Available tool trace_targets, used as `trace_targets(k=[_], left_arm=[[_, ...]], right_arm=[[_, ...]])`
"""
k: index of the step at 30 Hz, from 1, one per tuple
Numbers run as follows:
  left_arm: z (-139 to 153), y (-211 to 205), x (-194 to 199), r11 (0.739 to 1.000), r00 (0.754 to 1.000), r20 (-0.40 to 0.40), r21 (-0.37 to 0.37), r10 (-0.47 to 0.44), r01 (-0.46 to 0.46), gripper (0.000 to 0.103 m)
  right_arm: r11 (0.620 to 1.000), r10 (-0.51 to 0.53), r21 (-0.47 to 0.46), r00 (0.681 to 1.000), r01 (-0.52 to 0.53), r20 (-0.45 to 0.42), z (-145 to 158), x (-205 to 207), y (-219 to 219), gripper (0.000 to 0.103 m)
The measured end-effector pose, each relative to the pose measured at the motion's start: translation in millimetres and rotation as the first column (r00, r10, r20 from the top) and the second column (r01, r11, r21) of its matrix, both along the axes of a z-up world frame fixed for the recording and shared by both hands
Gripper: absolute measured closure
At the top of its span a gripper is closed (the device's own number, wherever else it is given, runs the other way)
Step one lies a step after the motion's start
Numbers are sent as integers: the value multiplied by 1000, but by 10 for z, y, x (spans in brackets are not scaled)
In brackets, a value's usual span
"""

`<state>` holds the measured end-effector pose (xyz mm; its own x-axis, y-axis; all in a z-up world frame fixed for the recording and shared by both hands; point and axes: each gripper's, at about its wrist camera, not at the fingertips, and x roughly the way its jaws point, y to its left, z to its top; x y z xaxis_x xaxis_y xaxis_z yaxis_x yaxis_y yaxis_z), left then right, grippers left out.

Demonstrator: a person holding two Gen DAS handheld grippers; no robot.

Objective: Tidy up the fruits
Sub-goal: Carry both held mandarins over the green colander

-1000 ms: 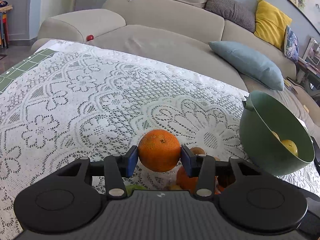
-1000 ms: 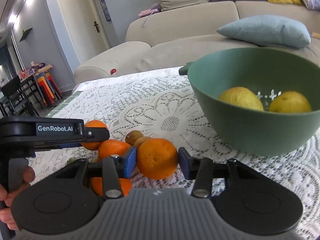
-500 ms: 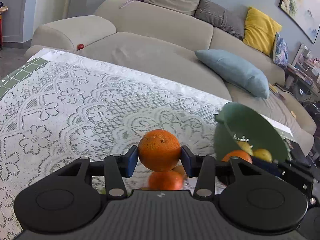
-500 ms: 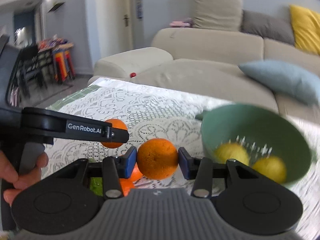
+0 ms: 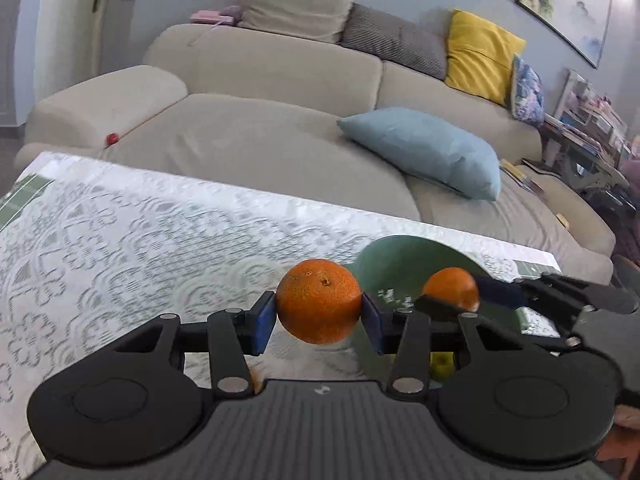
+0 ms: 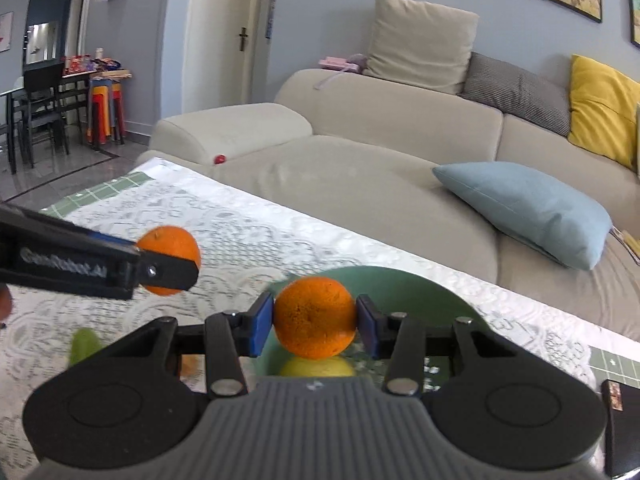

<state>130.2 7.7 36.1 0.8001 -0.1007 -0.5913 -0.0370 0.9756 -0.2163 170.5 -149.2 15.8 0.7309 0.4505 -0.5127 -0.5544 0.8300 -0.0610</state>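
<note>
A: Left gripper clamped on an orange, blue pads pressed to either side; fruit lifted off the lace tablecloth, just beside the green bowl on its left.

B: Right gripper closed around a second orange; held directly above the bowl's opening, with the rim curving behind the fruit; yellow fruit down in the bowl right under it.

A: Same second orange seen from the left wrist camera over the bowl's far side, pinched by dark fingers coming in from the right; another yellowish-green fruit peeking out low in the bowl between the linkage arms.

B: From the right wrist camera, first orange off to the left, above the cloth, well apart from the bowl; blurred green fruit lying on the lace below it; sliver of orange tucked behind the left linkage, kind of fruit unclear.

A: Beige sofa beyond the table edge; light blue cushion on the seat; yellow cushion against the backrest.
</note>
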Motion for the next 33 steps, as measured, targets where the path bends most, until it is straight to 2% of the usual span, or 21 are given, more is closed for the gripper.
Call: trace_targets(k=[6,13,19,23,27,33], left_arm=[[23,-307,274,998,997,-21,0,-70,70,51],[-152,-545,576,991,989,-77,9,-129,130,51],[-247,-658,726,986,980,-119,36,-160,165,51],[-313,-679,825,983,976,-143,50,-166,175,51],[-380,-661,908,985,973,-168,40,-156,165,51],[-482,-657,974,986,971,-193,56,-141,155,51]], right_arm=[[999,-43,3,998,43,-56,-155,265,-227,61],[996,-85,-26,990,82,-109,-411,461,-346,61],[996,-83,-25,990,81,-111,-468,501,-343,61],[996,-82,-31,990,79,-111,-486,535,-333,61],[998,-69,-16,985,67,-155,-539,620,-293,61],[997,-66,-53,987,59,-147,-571,641,-219,61]])
